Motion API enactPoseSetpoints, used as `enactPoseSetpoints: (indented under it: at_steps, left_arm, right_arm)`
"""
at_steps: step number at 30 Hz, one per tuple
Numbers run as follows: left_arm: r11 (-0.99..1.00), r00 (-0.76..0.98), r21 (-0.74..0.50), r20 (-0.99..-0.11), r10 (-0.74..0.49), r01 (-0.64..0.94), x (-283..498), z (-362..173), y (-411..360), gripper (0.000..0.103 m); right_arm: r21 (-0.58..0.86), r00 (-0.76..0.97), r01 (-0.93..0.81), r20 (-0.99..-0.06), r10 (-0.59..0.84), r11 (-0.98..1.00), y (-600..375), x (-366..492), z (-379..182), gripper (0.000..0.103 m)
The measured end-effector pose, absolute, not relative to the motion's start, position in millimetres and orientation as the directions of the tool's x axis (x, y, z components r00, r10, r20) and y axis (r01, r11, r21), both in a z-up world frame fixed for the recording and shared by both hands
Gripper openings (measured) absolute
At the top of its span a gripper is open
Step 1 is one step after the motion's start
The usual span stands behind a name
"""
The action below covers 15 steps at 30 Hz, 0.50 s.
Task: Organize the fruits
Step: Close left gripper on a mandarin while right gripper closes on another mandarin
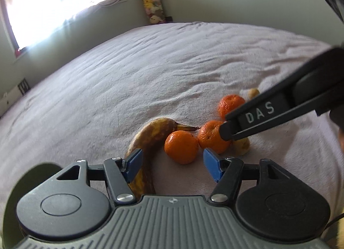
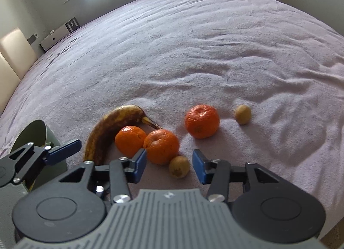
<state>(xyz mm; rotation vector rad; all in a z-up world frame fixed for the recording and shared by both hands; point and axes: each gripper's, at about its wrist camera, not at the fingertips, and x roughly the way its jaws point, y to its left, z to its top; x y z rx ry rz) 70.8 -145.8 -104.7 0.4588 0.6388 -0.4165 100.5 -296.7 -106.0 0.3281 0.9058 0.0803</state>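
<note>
L claw (image 1: 172,164): spread, nothing pinched; blue flat pads on black links, ribbed grey body. L pad overlaps banana in view, contact can't tell.
R claw (image 2: 169,164): partly spread, nothing pinched; same blue pads. Small kiwi lies betw. pads, not pressed.
Kiwi 1 (image 2: 179,167): small, oval, dull brown, fuzzy-looking; touching middle orange.
Banana (image 2: 111,127): long curve, overripe, brown w/ yellow streaks, dark stem tip toward oranges.
Orange L (image 2: 130,140): round, glossy, dimpled peel; inside banana's curve, touching middle orange.
Orange mid (image 2: 161,146): round, same peel; just beyond R claw's L pad.
Orange far (image 2: 202,121): biggest-looking, apart from the pair.
Kiwi 2 (image 2: 243,114): small, tan, alone, right of far orange.
Bed (image 2: 193,45): pale lilac blanket, soft nap, shallow wrinkles.
Bowl (image 2: 38,135): sage green, smooth, round rim, at left by L claw; contents can't tell.
Room: window (image 1: 53,2) bright, plain walls.
</note>
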Motion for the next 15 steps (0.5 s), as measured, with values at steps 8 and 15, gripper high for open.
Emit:
enactPoseSetpoints:
  at_steps: [8,15]
  left_arm:
    - [0.725,0.726,0.391,-0.653,-0.217,0.568,84.5,-123.4,-160.5,0.073]
    - [0.696,0.697,0.383,-0.677,-0.236,0.607,93.7,-135.7,-165.1,0.068]
  right_arm:
    - [0.338,0.601,0.045,-0.761,0.245,0.94,-289.7,116.1,-114.0,0.045]
    - [0.346,0.582,0.072,-0.776,0.243,0.935,-287.6,130.8,-125.4,0.045]
